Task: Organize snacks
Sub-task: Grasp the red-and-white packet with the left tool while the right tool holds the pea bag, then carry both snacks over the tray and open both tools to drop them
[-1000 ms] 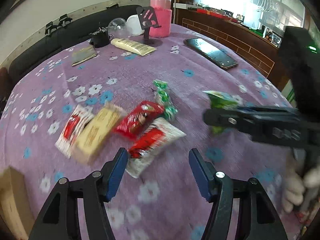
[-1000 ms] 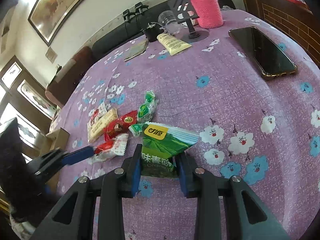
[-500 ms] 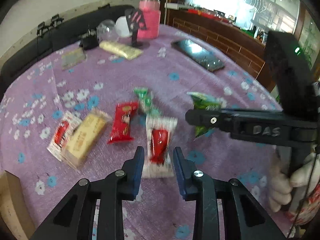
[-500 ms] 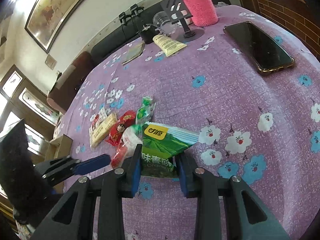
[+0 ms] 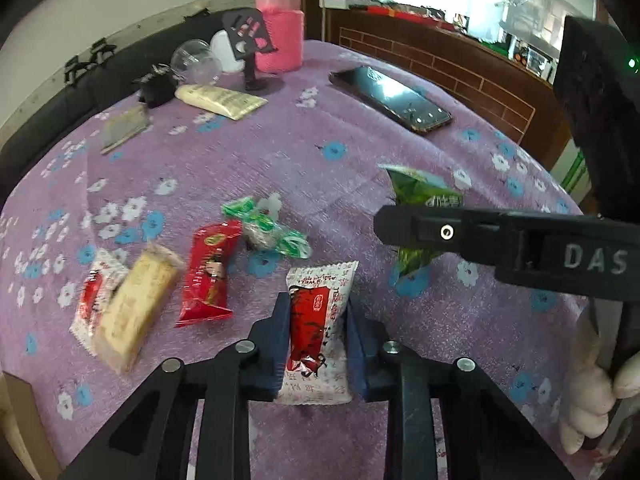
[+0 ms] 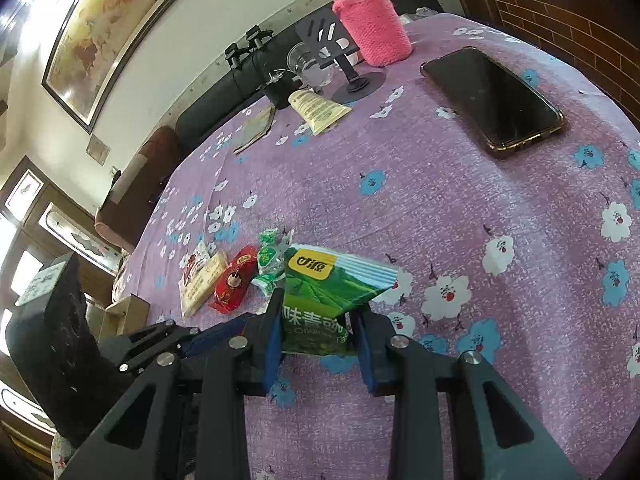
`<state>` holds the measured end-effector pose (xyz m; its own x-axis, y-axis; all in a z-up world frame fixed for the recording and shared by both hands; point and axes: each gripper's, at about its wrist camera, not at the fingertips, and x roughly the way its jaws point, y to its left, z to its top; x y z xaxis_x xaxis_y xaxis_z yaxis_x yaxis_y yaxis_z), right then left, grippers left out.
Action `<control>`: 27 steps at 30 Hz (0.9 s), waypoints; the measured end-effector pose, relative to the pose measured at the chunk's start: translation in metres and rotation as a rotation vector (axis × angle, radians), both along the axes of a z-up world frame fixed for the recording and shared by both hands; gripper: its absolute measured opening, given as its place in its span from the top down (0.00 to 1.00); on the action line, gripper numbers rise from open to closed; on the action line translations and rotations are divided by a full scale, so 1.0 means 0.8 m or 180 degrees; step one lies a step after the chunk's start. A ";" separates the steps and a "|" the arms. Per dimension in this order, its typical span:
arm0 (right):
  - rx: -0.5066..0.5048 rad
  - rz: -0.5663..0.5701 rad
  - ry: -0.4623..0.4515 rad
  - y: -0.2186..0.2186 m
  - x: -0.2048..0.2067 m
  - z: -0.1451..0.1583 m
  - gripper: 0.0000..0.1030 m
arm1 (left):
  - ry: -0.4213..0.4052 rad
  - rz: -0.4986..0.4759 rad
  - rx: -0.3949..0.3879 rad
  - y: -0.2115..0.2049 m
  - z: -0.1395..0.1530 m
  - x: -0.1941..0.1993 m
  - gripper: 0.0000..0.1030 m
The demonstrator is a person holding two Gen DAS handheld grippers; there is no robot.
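Left wrist view shows your left gripper (image 5: 316, 340) with its jaws just closed in on the red-and-white snack packet (image 5: 318, 332); the blue pads now press both long edges, so the packet is pinched. Its long axis runs straight out along the fingers, the crimped far end pointing away from you toward the middle of the table (image 5: 280, 152), the near end tucked down between the pads. Whether it is lifted clear of the purple cloth, you cannot tell from here.

Your right gripper (image 6: 318, 340) is pinching the green snack bag (image 6: 332, 292) by its lower part; the bag stands up out of the jaws, its top with the yellow label leaning away and toward the right of that view.

The rest lies to the left of your left jaws: a red packet (image 5: 208, 272) closest, long axis also running roughly away from you, then a tan bar (image 5: 136, 304) overlapping a red-and-white packet (image 5: 94, 292) further left, and green-wrapped candies (image 5: 264, 228) just beyond. Your left hand is plainly the nearer one to that group. A cardboard box corner (image 5: 16, 420) shows at the far left edge, likely the drop place, though that is a guess.
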<state>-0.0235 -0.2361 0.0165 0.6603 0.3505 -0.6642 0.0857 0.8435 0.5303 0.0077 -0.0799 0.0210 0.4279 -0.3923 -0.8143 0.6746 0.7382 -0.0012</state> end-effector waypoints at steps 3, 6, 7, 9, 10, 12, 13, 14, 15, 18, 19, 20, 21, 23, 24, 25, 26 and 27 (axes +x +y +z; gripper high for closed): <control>0.0004 0.0021 -0.0019 0.001 0.000 0.001 0.71 | 0.0002 0.0085 -0.0120 0.015 0.013 -0.007 0.75; 0.0024 0.0058 -0.0092 0.004 -0.002 0.004 0.71 | 0.0045 0.0199 -0.0304 0.038 0.025 -0.019 0.75; 0.0033 0.0074 -0.0118 0.005 -0.003 0.005 0.71 | 0.0048 0.0256 -0.0372 0.049 0.029 -0.025 0.75; 0.0031 0.0098 -0.0152 0.008 -0.004 0.006 0.71 | 0.0051 0.0366 -0.0494 0.071 0.031 -0.036 0.75; 0.0027 0.0108 -0.0156 0.011 -0.005 0.006 0.71 | 0.0053 0.0440 -0.0577 0.085 0.036 -0.045 0.75; 0.0040 0.0152 -0.0138 0.016 -0.004 0.003 0.71 | 0.0049 0.0602 -0.0737 0.116 0.044 -0.062 0.75; 0.0040 0.0168 -0.0131 0.019 -0.004 0.002 0.71 | 0.0047 0.0701 -0.0811 0.135 0.047 -0.070 0.75; 0.0022 0.0178 -0.0130 0.022 -0.005 0.002 0.71 | 0.0048 0.0813 -0.0867 0.156 0.051 -0.077 0.75; -0.0036 0.0191 -0.0131 0.028 -0.004 0.001 0.71 | 0.0045 0.0894 -0.0892 0.170 0.052 -0.078 0.75; -0.0005 0.0276 -0.0071 0.043 -0.002 0.001 0.71 | 0.0004 0.1241 -0.0962 0.232 0.060 -0.092 0.74; 0.0058 0.0333 -0.0058 0.049 -0.001 0.002 0.71 | -0.0006 0.1409 -0.0974 0.262 0.062 -0.096 0.74; 0.0084 0.0378 -0.0056 0.058 -0.001 0.005 0.71 | -0.0013 0.1501 -0.0986 0.279 0.063 -0.097 0.74; 0.0075 0.0434 -0.0059 0.072 -0.001 0.011 0.71 | -0.0021 0.1639 -0.1013 0.306 0.064 -0.101 0.74; 0.0099 0.0549 -0.0057 0.097 0.000 0.018 0.71 | -0.0014 0.1845 -0.1049 0.344 0.063 -0.107 0.74; 0.0110 0.0646 -0.0049 0.116 0.001 0.023 0.71 | -0.0007 0.1938 -0.1071 0.361 0.061 -0.113 0.74; 0.0092 0.0751 -0.0046 0.136 0.003 0.028 0.70 | -0.0001 0.1996 -0.1088 0.373 0.059 -0.118 0.74; 0.0054 0.0856 -0.0051 0.158 0.003 0.033 0.70 | 0.0009 0.2058 -0.1094 0.387 0.056 -0.124 0.74; -0.0004 0.0989 -0.0062 0.183 0.004 0.039 0.70 | 0.0013 0.2087 -0.1091 0.393 0.054 -0.127 0.74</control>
<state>-0.0202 -0.0894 0.0476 0.5343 0.5368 -0.6529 -0.1867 0.8283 0.5282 -0.0937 0.2345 0.0640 0.6590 -0.2896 -0.6941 0.0946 0.9475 -0.3056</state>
